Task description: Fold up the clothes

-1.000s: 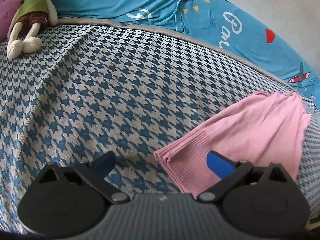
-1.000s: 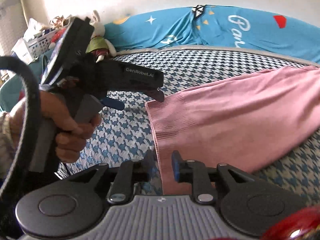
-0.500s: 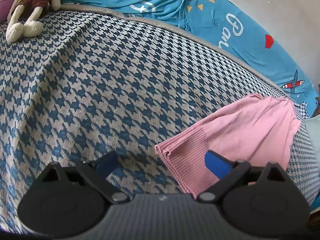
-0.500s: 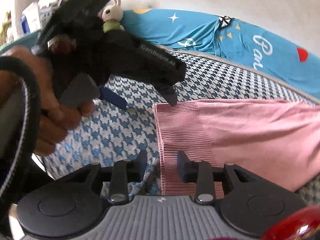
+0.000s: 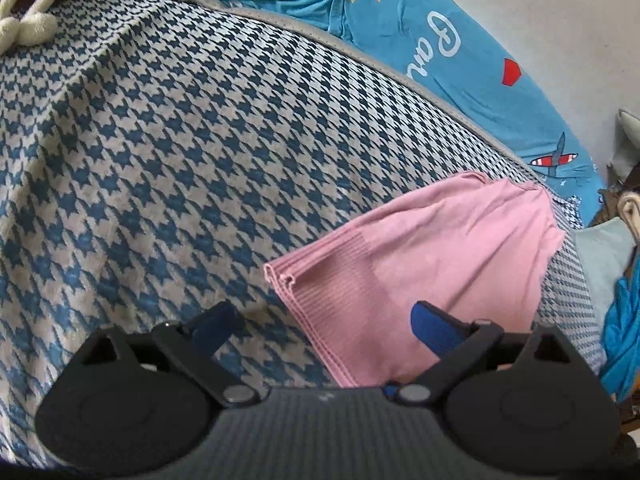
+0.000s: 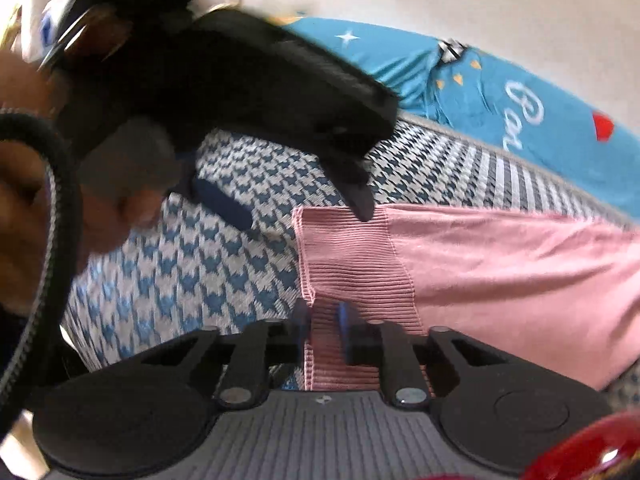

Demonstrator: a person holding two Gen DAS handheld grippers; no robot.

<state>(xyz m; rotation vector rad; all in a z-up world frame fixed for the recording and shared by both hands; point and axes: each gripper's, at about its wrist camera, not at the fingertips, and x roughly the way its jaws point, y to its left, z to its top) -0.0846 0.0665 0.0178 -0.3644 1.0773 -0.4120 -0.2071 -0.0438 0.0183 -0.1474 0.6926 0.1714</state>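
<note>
A pink garment (image 5: 460,256) lies flat on the houndstooth blanket (image 5: 160,140), its ribbed hem (image 5: 332,280) nearest me. My left gripper (image 5: 322,328) is open and straddles the hem's edge, one finger over the pink cloth and the other over the blanket. In the right wrist view, a hand holds the left gripper (image 6: 296,208) open over the far corner of the ribbed hem (image 6: 352,256). My right gripper (image 6: 323,324) has its fingers drawn in on the near corner of the pink garment (image 6: 500,264), with ribbed cloth filling the gap between them.
A stuffed toy (image 5: 28,20) lies at the blanket's far left. Blue printed bedding (image 5: 440,40) runs along the wall behind. Grey and blue cloth (image 5: 604,264) sits past the blanket's right edge. A red object (image 6: 580,452) shows at the lower right.
The left gripper has moved in over the hem's far corner, still open. The right gripper's fingers have narrowed onto the near hem corner, and the view has closed in on the cloth.
</note>
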